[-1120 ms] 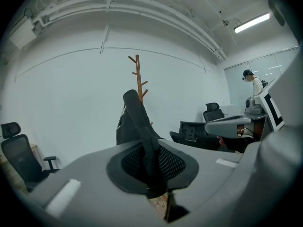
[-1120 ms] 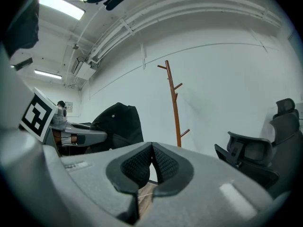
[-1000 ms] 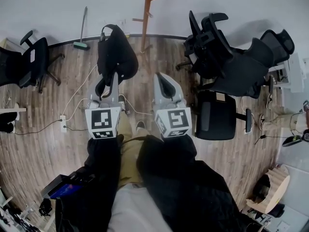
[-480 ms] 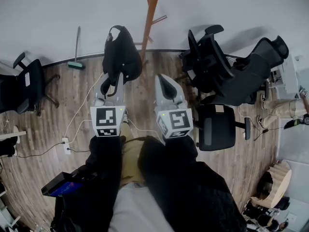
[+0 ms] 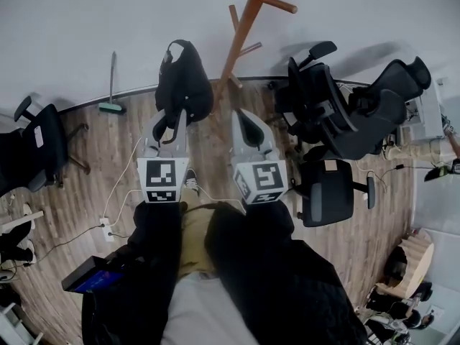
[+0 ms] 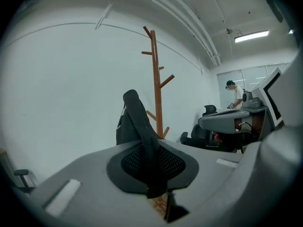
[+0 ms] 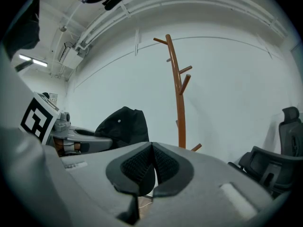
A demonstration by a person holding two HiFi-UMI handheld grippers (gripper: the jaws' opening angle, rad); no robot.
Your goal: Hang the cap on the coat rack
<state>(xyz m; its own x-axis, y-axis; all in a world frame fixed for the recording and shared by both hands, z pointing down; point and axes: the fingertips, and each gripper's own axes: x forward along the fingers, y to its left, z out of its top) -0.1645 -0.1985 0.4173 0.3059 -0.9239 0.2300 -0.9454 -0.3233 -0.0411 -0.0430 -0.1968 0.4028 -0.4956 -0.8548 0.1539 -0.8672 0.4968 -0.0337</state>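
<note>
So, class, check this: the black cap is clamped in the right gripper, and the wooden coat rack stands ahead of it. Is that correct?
No. The black cap is clamped in the left gripper, not the right. The left gripper view shows its jaws shut on the cap's fabric, while the right gripper is shut on nothing. The wooden coat rack does stand ahead of it.
</note>
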